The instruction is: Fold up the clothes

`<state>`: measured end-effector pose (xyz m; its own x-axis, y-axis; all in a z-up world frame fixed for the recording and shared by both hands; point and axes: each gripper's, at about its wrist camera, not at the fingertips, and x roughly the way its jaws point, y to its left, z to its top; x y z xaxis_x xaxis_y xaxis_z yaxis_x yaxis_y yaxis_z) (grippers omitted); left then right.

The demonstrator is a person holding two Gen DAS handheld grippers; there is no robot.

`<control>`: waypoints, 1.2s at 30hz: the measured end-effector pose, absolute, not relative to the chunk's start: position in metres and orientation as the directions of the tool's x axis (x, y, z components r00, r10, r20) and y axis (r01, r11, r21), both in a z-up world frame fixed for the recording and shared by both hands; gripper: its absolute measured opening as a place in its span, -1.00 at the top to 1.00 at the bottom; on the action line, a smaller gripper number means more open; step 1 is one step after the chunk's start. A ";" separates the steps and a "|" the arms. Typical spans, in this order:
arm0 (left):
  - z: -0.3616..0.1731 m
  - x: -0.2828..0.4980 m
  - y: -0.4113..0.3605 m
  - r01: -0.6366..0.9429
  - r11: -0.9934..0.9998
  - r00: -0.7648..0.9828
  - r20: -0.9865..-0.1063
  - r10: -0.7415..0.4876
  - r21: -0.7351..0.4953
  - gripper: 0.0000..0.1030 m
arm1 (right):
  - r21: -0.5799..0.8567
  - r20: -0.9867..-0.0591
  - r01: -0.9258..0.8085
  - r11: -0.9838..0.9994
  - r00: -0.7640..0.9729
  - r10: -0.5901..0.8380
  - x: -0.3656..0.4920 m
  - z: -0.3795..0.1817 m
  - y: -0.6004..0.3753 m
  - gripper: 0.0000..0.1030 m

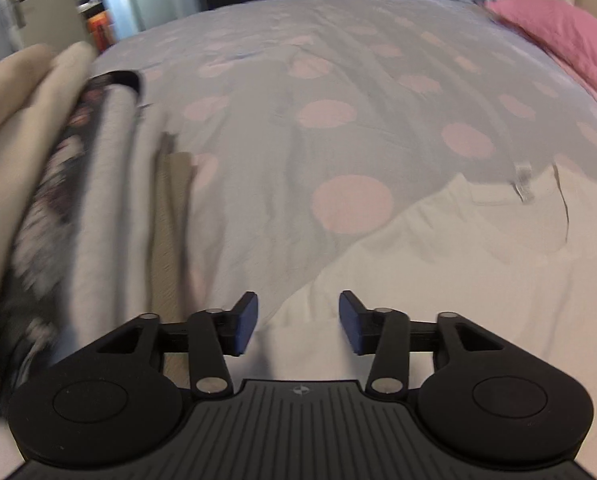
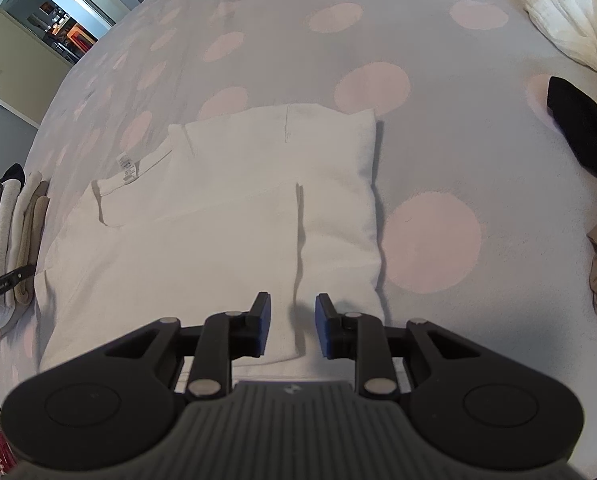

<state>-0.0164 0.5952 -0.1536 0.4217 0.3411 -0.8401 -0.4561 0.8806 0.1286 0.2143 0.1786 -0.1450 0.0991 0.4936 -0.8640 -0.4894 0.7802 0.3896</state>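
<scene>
Both jaws are apart with nothing pinched: the right hand-held gripper (image 2: 291, 326) stands narrow, straddling a crease near the white top's (image 2: 218, 208) front hem, and the left hand-held gripper (image 1: 298, 322) is wider, over its left edge. For the next fold I'd pinch both layers at the hem and lift evenly. The top lies flat on the bed (image 2: 438, 92). Further left is the folded stack (image 2: 14, 236), blurry in the left view. Unfolded clothes (image 2: 570, 20) sit far right.
</scene>
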 end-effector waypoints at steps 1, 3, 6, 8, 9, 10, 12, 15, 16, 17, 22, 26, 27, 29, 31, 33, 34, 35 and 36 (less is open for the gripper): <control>-0.157 -0.014 0.595 -0.422 0.895 0.415 -0.847 0.331 0.143 0.12 | 0.387 -0.866 -0.488 0.782 0.099 0.490 0.215 -0.147 0.179 0.45; -0.164 -0.011 0.596 -0.347 0.923 0.410 -0.859 0.306 0.164 0.12 | 0.382 -0.870 -0.485 0.787 0.097 0.483 0.217 -0.149 0.178 0.45; -0.170 -0.012 0.598 -0.258 0.952 0.390 -0.884 0.260 0.166 0.12 | 0.377 -0.875 -0.481 0.791 0.095 0.475 0.218 -0.153 0.177 0.45; -0.172 -0.014 0.601 -0.220 0.964 0.378 -0.897 0.228 0.152 0.12 | 0.372 -0.878 -0.478 0.795 0.097 0.469 0.219 -0.154 0.176 0.45; -0.174 -0.015 0.602 -0.212 0.967 0.377 -0.902 0.212 0.139 0.12 | 0.370 -0.879 -0.478 0.797 0.097 0.466 0.219 -0.155 0.176 0.44; -0.175 -0.015 0.603 -0.211 0.970 0.377 -0.905 0.198 0.124 0.13 | 0.367 -0.881 -0.477 0.798 0.098 0.463 0.220 -0.156 0.176 0.44; -0.178 -0.017 0.603 -0.214 0.972 0.379 -0.909 0.175 0.097 0.29 | 0.361 -0.884 -0.476 0.802 0.100 0.457 0.220 -0.158 0.178 0.43; -0.177 -0.018 0.594 -0.190 0.974 0.397 -0.898 0.190 0.121 0.83 | 0.355 -0.887 -0.472 0.807 0.101 0.450 0.221 -0.161 0.179 0.43; -0.176 -0.018 0.590 -0.181 0.973 0.397 -0.895 0.205 0.143 0.92 | 0.354 -0.888 -0.471 0.808 0.102 0.449 0.222 -0.162 0.179 0.42; -0.175 -0.018 0.586 -0.177 0.971 0.397 -0.891 0.219 0.159 0.94 | 0.353 -0.888 -0.471 0.809 0.102 0.447 0.222 -0.162 0.179 0.42; -0.157 -0.018 0.584 -0.180 0.966 0.420 -0.874 0.246 0.186 0.95 | 0.350 -0.891 -0.470 0.811 0.100 0.443 0.221 -0.165 0.178 0.41; -0.152 -0.018 0.597 -0.195 0.954 0.410 -0.864 0.292 0.229 0.97 | 0.352 -0.890 -0.473 0.808 0.099 0.446 0.220 -0.164 0.178 0.36; -0.156 -0.017 0.598 -0.202 0.946 0.394 -0.864 0.314 0.252 0.98 | 0.352 -0.890 -0.474 0.807 0.099 0.446 0.220 -0.164 0.178 0.34; -0.163 -0.015 0.599 -0.211 0.936 0.365 -0.866 0.342 0.281 0.98 | 0.350 -0.890 -0.477 0.806 0.099 0.445 0.219 -0.164 0.178 0.33; -0.167 -0.015 0.597 -0.213 0.934 0.365 -0.863 0.348 0.287 0.98 | 0.350 -0.890 -0.477 0.807 0.099 0.444 0.220 -0.164 0.178 0.33; -0.165 -0.017 0.598 -0.237 0.933 0.379 -0.859 0.345 0.271 0.90 | 0.351 -0.890 -0.474 0.808 0.099 0.445 0.220 -0.164 0.177 0.33; -0.161 -0.021 0.600 -0.257 0.932 0.391 -0.855 0.341 0.255 0.85 | 0.351 -0.890 -0.474 0.808 0.099 0.445 0.220 -0.164 0.177 0.32; -0.155 -0.026 0.602 -0.283 0.931 0.406 -0.850 0.336 0.232 0.71 | 0.351 -0.890 -0.473 0.808 0.100 0.445 0.220 -0.164 0.177 0.32; -0.150 -0.032 0.604 -0.308 0.928 0.422 -0.845 0.329 0.208 0.65 | 0.351 -0.889 -0.474 0.808 0.101 0.446 0.219 -0.163 0.177 0.31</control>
<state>-0.0324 0.6039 -0.1495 0.4221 0.3291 -0.8447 -0.3082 0.9284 0.2077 0.2191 0.1774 -0.1629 0.1010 0.4459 -0.8894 -0.4738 0.8076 0.3511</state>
